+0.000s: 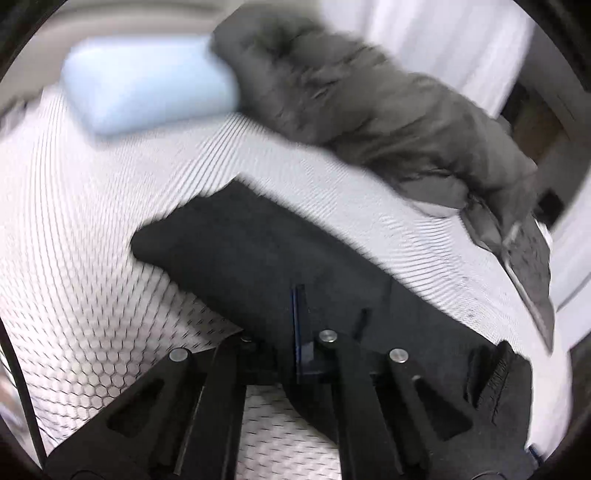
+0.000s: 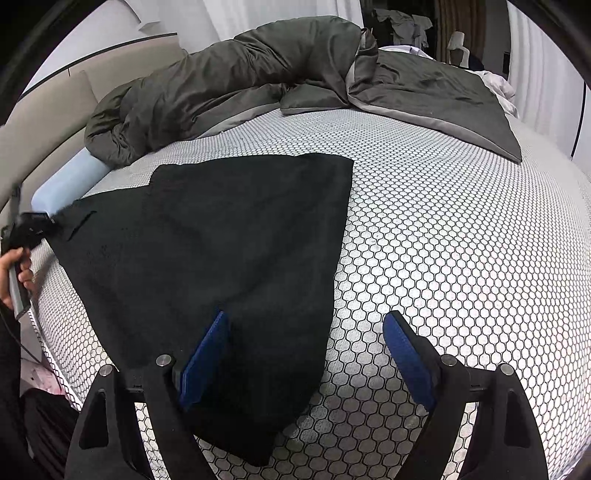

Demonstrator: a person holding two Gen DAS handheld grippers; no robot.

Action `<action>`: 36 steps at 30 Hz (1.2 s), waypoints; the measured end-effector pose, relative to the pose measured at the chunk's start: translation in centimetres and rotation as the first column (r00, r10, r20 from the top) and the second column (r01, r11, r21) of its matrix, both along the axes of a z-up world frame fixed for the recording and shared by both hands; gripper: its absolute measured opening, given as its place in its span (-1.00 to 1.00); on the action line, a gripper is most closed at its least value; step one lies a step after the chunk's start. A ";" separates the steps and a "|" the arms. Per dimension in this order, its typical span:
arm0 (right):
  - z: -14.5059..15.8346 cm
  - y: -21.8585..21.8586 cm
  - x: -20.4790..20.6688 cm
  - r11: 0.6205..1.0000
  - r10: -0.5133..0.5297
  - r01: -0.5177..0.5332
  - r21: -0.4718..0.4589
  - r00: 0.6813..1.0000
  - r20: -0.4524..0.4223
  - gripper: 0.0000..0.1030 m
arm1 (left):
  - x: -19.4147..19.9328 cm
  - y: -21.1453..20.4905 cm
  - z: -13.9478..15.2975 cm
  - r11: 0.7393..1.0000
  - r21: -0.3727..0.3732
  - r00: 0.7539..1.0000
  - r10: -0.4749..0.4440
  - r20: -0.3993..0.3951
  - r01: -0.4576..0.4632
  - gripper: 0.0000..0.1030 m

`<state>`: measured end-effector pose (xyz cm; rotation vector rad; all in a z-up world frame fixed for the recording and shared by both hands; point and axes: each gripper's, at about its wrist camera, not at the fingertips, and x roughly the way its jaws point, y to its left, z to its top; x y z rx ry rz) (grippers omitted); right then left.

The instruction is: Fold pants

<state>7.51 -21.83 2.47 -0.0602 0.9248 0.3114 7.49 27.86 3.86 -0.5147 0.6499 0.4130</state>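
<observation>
Pants (image 2: 207,258) lie spread across the bed (image 2: 443,240), mid-frame. Left gripper (image 2: 48,221), far left, has its jaws clamped on one corner; right gripper (image 2: 306,354) hovers, jaws wide.

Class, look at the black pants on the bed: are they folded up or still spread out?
Mostly spread out. The black pants lie flat across the honeycomb-patterned mattress as one broad, long sheet, not a compact stack; whether the legs are doubled over cannot be told.

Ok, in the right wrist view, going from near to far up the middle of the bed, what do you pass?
Right gripper, jaws open → black pants spread flat → bare honeycomb-patterned mattress → crumpled dark green duvet → white curtain behind the bed.
</observation>
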 end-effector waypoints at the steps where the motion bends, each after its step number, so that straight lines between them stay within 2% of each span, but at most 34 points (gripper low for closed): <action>1: 0.1 0.0 0.0 1.000 0.000 0.000 0.002 1.000 0.002 0.69 | 0.5 -1.0 1.3 0.999 0.029 0.999 -0.026 0.023 0.025 -0.98; 3: 0.2 0.0 0.0 1.000 0.000 -0.001 0.003 1.000 0.007 0.69 | 0.8 -4.2 4.3 0.991 0.087 0.992 -0.104 0.070 0.097 -0.98; 5: 0.2 -0.1 0.0 1.000 -0.002 0.002 0.002 1.000 0.012 0.69 | 0.9 -8.6 7.2 0.972 0.153 0.973 -0.198 0.117 0.180 -0.98; 7: 0.3 -0.3 0.1 1.000 -0.007 0.007 0.005 1.000 0.013 0.69 | 1.0 -13.6 9.7 0.936 0.201 0.934 -0.322 0.154 0.289 -0.98; 9: 0.3 -0.7 0.2 1.000 -0.020 0.020 0.006 1.000 0.015 0.69 | 1.1 -19.1 11.0 0.883 0.229 0.875 -0.451 0.175 0.409 -0.98; 11: 0.4 -1.4 0.3 0.999 -0.035 0.035 0.008 0.999 0.018 0.69 | 1.7 -24.8 10.7 0.798 0.216 0.790 -0.595 0.144 0.562 -0.97; 12: 0.3 -1.9 0.4 0.999 -0.050 0.050 0.003 0.999 0.017 0.69 | 2.2 -27.8 9.8 0.742 0.190 0.735 -0.667 0.121 0.643 -0.94; 13: 0.2 -2.4 0.6 0.998 -0.069 0.069 -0.001 0.998 0.015 0.69 | 2.7 -31.0 8.5 0.676 0.167 0.676 -0.734 0.065 0.718 -0.72; 14: 0.1 -3.2 0.8 0.996 -0.094 0.094 -0.002 0.996 0.008 0.69 | 3.1 -33.6 6.9 0.604 0.132 0.609 -0.793 0.003 0.786 -0.26; 15: -0.1 -4.0 1.1 0.993 -0.121 0.121 0.001 0.993 -0.001 0.69 | 3.4 -36.1 4.8 0.522 0.081 0.527 -0.847 -0.066 0.849 -0.03; 16: -0.2 -4.6 1.3 0.990 -0.142 0.142 0.004 0.990 -0.008 0.69 | 3.3 -38.0 2.9 0.454 0.042 0.455 -0.882 -0.118 0.890 0.07; 18: -0.5 -6.0 1.6 0.981 -0.193 0.193 0.011 0.981 -0.023 0.69 | 2.2 -39.3 0.8 0.401 0.051 0.404 -0.900 -0.162 0.915 0.07; 20: -0.6 -6.8 1.8 0.977 -0.213 0.214 0.023 0.976 -0.040 0.69 | 1.0 -38.6 0.8 0.380 0.061 0.385 -0.910 -0.152 0.923 0.08; 21: -0.5 -7.0 1.8 0.977 -0.210 0.211 0.027 0.977 -0.046 0.69 | -0.1 -37.6 1.3 0.381 0.063 0.386 -0.915 -0.118 0.922 0.11; 22: -0.4 -6.9 1.8 0.978 -0.206 0.207 0.025 0.978 -0.044 0.69 | -0.7 -36.6 1.6 0.388 0.066 0.393 -0.915 -0.089 0.919 0.30; 23: -0.3 -6.7 1.8 0.979 -0.201 0.202 0.023 0.979 -0.036 0.69 | -1.3 -35.2 2.2 0.406 0.077 0.410 -0.911 -0.043 0.910 0.59; 24: -0.2 -6.3 1.7 0.982 -0.189 0.190 0.025 0.982 -0.030 0.69 | -1.7 -33.9 2.8 0.436 0.098 0.438 -0.899 0.003 0.894 0.67; 25: -0.1 -6.0 1.5 0.983 -0.180 0.180 0.028 0.983 -0.027 0.69 | -2.1 -32.2 3.1 0.480 0.125 0.477 -0.877 0.050 0.869 0.67; 27: 0.2 -4.9 1.3 0.989 -0.140 0.140 0.044 0.990 -0.011 0.69 | -1.6 -29.4 3.2 0.568 0.145 0.561 -0.823 0.090 0.810 0.67; 29: 0.7 -4.0 1.1 0.992 -0.102 0.101 0.078 0.995 0.009 0.68 | 0.2 -27.1 2.5 0.656 0.142 0.652 -0.754 0.075 0.742 0.67; 30: 1.0 -3.7 1.0 0.991 -0.090 0.087 0.102 0.996 0.018 0.58 | 1.0 -26.0 1.9 0.697 0.140 0.697 -0.715 0.056 0.703 0.67; 31: 1.3 -3.5 1.0 0.988 -0.075 0.072 0.140 0.997 0.019 0.40 | 1.7 -25.1 1.3 0.726 0.141 0.730 -0.683 0.034 0.673 0.67; 32: 1.5 -3.3 1.1 0.981 -0.059 0.056 0.184 0.998 0.012 0.36 | 3.1 -24.4 0.6 0.755 0.132 0.761 -0.648 0.009 0.642 0.67; 34: 1.8 -3.1 1.7 0.964 -0.036 0.038 0.262 0.999 -0.015 0.29 | 4.3 -22.6 -0.8 0.799 0.079 0.803 -0.595 -0.031 0.596 0.67; 36: 2.3 -3.0 1.8 0.955 -0.034 0.033 0.296 0.999 -0.001 0.29 | 4.8 -21.4 -1.9 0.827 0.042 0.828 -0.560 -0.037 0.561 0.67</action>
